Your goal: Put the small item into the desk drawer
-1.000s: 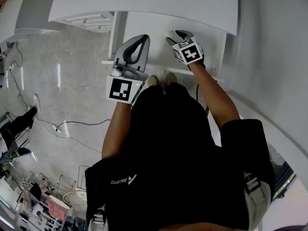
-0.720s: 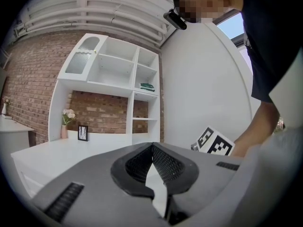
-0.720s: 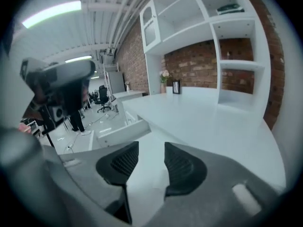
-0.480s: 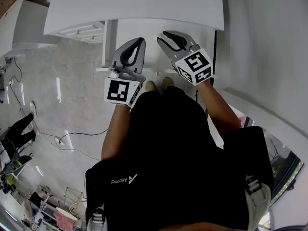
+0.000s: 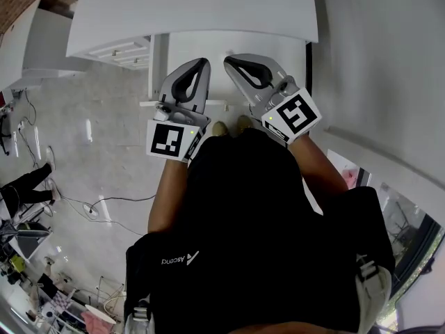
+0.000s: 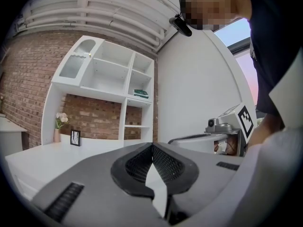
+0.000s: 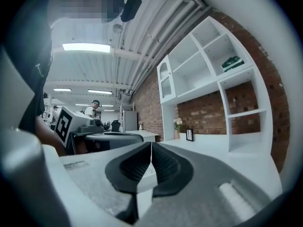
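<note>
over tabletop [image 5: 195, 5]: left hand-held gripper [image 5: 201, 63], right hand-held gripper [image 5: 229, 61] both closed, empty
advice: locate small item first; none visible

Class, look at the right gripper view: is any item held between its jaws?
No, the right gripper has its jaws shut together with nothing between them.

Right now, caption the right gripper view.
Right gripper shut and empty, facing white shelving on a brick wall.

Smooth matt white desk [image 5: 195, 5], rough brick wall [image 6: 26, 79].
</note>
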Available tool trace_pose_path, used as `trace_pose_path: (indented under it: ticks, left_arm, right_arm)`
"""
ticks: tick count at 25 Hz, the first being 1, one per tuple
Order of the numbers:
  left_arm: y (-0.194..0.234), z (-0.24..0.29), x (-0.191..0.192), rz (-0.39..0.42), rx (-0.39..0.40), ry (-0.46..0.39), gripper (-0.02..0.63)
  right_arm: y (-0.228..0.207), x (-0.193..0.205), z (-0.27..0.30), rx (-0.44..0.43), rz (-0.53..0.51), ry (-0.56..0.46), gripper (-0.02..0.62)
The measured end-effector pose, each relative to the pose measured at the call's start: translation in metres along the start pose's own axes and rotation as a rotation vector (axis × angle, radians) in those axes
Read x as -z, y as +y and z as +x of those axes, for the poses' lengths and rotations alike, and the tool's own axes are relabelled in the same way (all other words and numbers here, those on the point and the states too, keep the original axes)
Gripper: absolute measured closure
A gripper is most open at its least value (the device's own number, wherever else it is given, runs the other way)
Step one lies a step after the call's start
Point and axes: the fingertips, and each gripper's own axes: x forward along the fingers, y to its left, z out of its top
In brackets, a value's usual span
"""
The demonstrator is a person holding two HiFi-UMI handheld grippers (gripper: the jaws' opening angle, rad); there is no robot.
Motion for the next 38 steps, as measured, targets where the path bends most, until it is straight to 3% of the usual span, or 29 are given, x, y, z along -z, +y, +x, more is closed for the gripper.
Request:
trace_pose_path:
  ticks: [17,38]
  left_arm:
    - [-0.034,-0.002,-0.031,0.002,0.073,-0.053,0.607]
    - [-0.048,0.010,-0.039,0.019,0.099,-0.078,0.607]
  right_arm:
    - [0.010,-0.034,-0.033,0.041,-0.062,-0.166,0.594]
    - [0.001,-0.040,-0.051,0.056,-0.074,-0.175,0.595]
